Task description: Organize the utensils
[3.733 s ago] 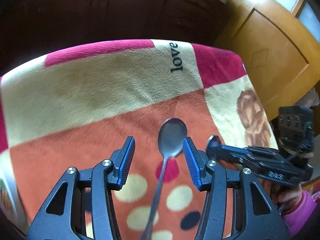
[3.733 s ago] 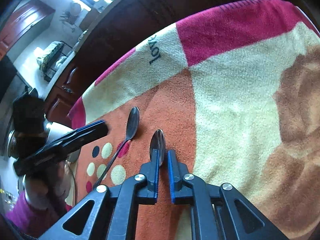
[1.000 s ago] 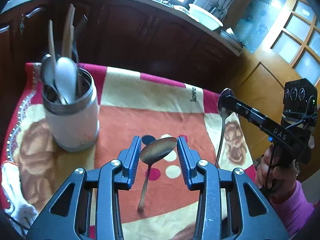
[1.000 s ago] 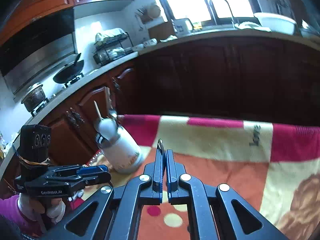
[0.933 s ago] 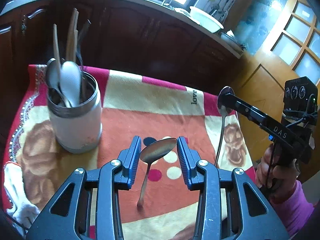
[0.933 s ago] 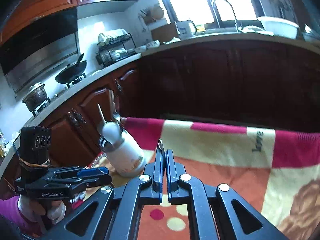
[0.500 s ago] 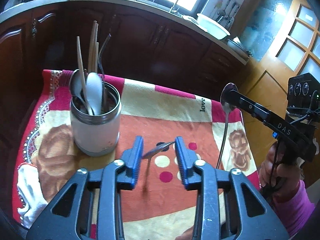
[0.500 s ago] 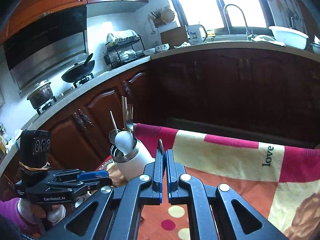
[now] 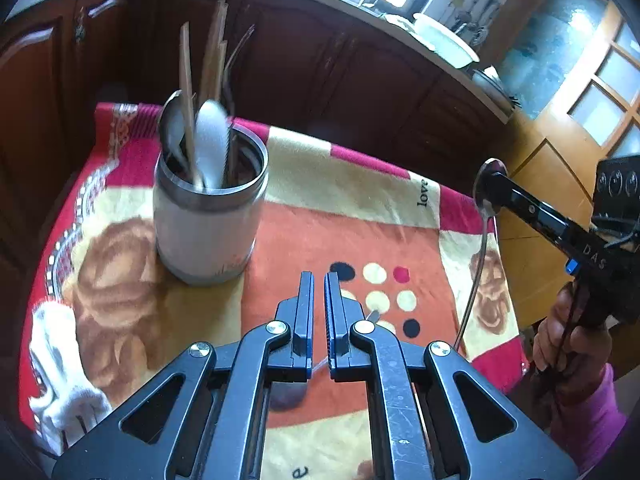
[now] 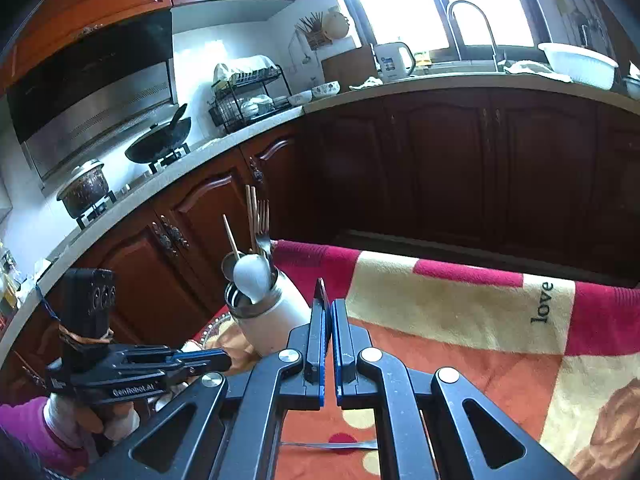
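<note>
Blanketed table (image 9: 340,184), kitchen. Right gripper (image 10: 329,300) pinches hanging spoon (image 9: 490,174) by its bowl (could slip before reaching holder (image 9: 208,216)). Left gripper (image 9: 316,276) pressed together; contents unclear.

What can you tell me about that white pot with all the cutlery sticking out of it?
The utensil holder is a round, upright jar with a white body and a shiny metal rim, open at the top. It stands on the patterned blanket near its far left corner, apart from both grippers. Inside stand a white spoon, a metal spoon, pale wooden chopsticks and a fork, handles or heads poking above the rim.
</note>
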Motion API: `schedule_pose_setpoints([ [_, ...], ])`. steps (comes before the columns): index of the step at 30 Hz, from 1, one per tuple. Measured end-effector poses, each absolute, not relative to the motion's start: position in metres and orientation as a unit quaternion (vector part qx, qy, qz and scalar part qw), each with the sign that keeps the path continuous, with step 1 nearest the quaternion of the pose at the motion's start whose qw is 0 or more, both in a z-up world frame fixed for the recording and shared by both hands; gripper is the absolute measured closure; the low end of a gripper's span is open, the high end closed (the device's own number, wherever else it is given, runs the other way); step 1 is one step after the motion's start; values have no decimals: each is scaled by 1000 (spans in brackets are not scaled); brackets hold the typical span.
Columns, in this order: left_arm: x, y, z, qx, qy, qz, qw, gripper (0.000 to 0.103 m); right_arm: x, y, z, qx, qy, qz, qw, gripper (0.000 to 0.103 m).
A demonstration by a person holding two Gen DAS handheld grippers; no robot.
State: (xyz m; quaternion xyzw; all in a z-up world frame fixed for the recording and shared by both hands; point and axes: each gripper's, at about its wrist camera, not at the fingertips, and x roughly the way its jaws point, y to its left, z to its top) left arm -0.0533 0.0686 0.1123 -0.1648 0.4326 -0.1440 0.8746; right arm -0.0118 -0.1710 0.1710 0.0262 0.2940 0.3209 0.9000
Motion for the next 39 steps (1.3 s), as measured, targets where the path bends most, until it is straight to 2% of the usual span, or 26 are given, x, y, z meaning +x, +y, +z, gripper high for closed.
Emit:
schedule_pose_setpoints([
  [1,-55,70,107,-169,440,-145,870,94,-13,-172,169,27,296,321,899,101],
  [4,-63,69,85,-162,465,-144,858,74,-16,-175,161,32,305,323,896,101],
  [9,-75,50,41,-117,518,-173,829,70,-18,-180,148,36,322,324,889,101],
  [11,-78,37,31,-80,525,-188,826,62,-17,-181,145,37,326,323,888,101],
  [14,-75,21,25,-37,525,-206,825,57,-15,-184,142,44,330,321,887,100],
  [21,-55,-5,11,49,538,-197,818,57,-12,-192,140,52,335,313,887,100],
  [22,-52,-6,8,59,540,-192,817,58,-12,-193,140,51,336,311,888,100],
  [24,-48,-7,1,66,550,-187,812,71,-11,-193,140,53,336,310,888,100],
  [27,-50,-6,2,80,546,-189,812,82,-11,-194,140,53,336,308,889,100],
  [28,-51,-3,3,81,547,-187,812,92,-12,-194,140,52,335,308,889,100],
  [29,-52,1,5,74,548,-186,812,98,-12,-194,141,51,334,308,889,100],
  [39,-76,49,73,36,518,-179,836,100,-15,-174,163,37,305,325,894,100],
])
